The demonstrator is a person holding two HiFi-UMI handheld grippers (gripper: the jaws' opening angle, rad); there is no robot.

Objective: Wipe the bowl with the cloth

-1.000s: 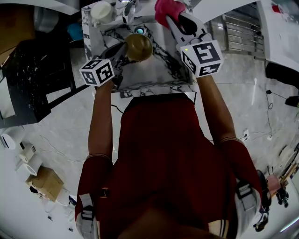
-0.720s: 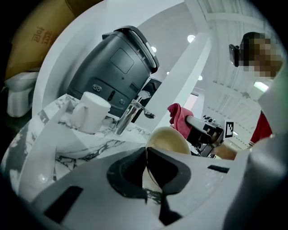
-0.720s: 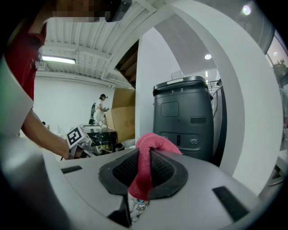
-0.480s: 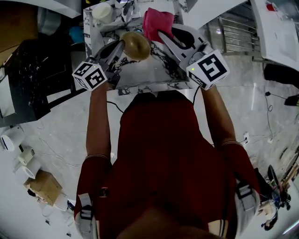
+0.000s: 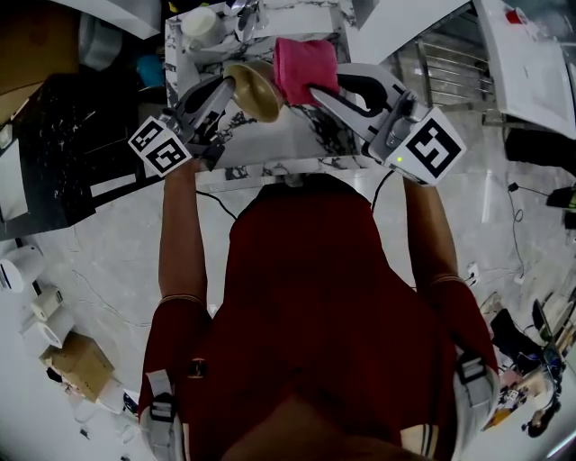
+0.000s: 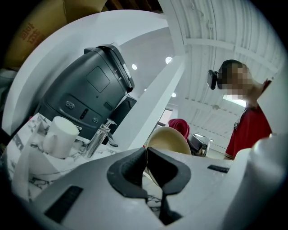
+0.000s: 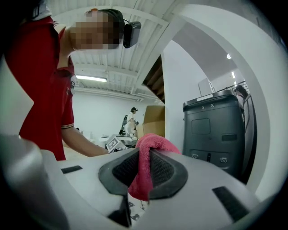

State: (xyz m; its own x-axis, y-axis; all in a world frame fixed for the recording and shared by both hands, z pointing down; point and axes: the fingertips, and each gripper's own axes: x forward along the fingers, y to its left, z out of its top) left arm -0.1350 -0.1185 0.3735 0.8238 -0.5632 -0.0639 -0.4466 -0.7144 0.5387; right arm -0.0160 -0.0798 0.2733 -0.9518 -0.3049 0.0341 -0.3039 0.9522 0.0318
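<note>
A marble-patterned counter [image 5: 279,144], white with dark veins, is standing on a pale glossy floor [image 5: 99,243] in front of the person. A white mug [image 5: 200,24] is sitting upright near the counter's far left corner. A chrome tap [image 6: 100,138] is rising from the top just beside the mug. A cardboard box [image 5: 79,365] is lying on the floor.

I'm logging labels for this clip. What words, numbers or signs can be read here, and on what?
"8": top edge of the dark grey machine.
Red print on the cardboard box: too blurred to read.
Left marker cube and right marker cube: black-and-white patterns only, no words.
</note>
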